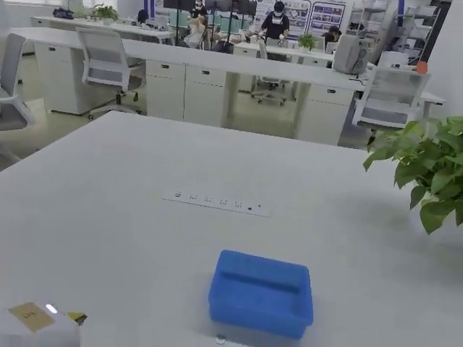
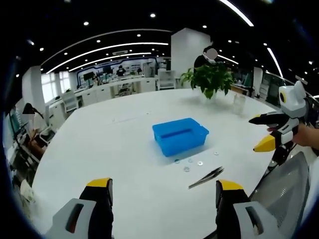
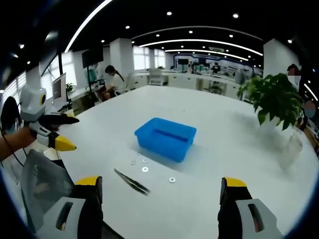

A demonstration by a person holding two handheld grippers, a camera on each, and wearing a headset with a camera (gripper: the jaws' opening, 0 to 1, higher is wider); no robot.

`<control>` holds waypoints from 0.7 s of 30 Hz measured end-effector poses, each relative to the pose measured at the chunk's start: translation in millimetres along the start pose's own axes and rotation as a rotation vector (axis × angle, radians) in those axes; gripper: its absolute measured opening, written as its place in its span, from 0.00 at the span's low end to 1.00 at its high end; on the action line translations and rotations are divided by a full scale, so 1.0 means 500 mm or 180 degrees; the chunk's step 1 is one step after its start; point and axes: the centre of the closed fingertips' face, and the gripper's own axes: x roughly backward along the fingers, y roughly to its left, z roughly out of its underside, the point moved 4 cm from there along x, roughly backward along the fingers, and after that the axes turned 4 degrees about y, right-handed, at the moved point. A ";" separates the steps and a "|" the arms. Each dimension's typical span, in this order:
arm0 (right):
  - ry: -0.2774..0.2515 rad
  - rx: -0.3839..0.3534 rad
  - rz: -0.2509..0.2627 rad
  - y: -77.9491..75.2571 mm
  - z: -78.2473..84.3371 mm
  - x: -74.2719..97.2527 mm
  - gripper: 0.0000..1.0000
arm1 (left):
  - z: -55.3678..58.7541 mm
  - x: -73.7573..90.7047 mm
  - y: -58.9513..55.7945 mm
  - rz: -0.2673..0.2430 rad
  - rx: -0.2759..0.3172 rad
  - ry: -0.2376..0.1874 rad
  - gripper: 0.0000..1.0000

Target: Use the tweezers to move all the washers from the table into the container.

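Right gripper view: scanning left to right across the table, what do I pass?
left gripper → tweezers → blue container → plant. The washers spread across the span from tweezers to container, so they are left out of the order.

Colour findings, as observed:

- Container (image 1: pixel 260 293): solid bright blue, uniform on walls and rim.
- Table (image 1: pixel 108 217): plain white throughout.
- Washers (image 2: pixel 200 163): silvery grey.
- Tweezers (image 2: pixel 206 178): dark metallic grey.
- My left gripper (image 2: pixel 163 185): black jaws capped in yellow, over pale grey housings.
- My right gripper (image 3: pixel 161 182): the same scheme, with black jaws, yellow caps and grey housings. In the left gripper view its body reads white, with a yellow tip.
- Potted plant (image 1: pixel 427 163): green leaves.
- Socket strip (image 1: pixel 217 202): white with small dark slots.
- Box (image 1: pixel 36 331) at the table's near left corner: white, with a yellow label (image 1: pixel 30 316).
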 end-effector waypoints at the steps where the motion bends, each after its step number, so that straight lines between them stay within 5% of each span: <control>1: 0.0016 -0.0001 -0.0001 -0.001 0.002 -0.001 0.97 | -0.002 -0.006 -0.003 0.0059 -0.0044 0.0007 0.81; 12: 0.0149 -0.0129 -0.0016 -0.010 0.020 -0.007 0.95 | -0.009 -0.079 -0.062 0.0842 -0.0582 0.0220 0.56; 21: 0.0233 -0.0218 0.0025 -0.024 0.031 -0.014 0.94 | 0.031 -0.145 -0.098 0.1262 -0.1273 0.0604 0.34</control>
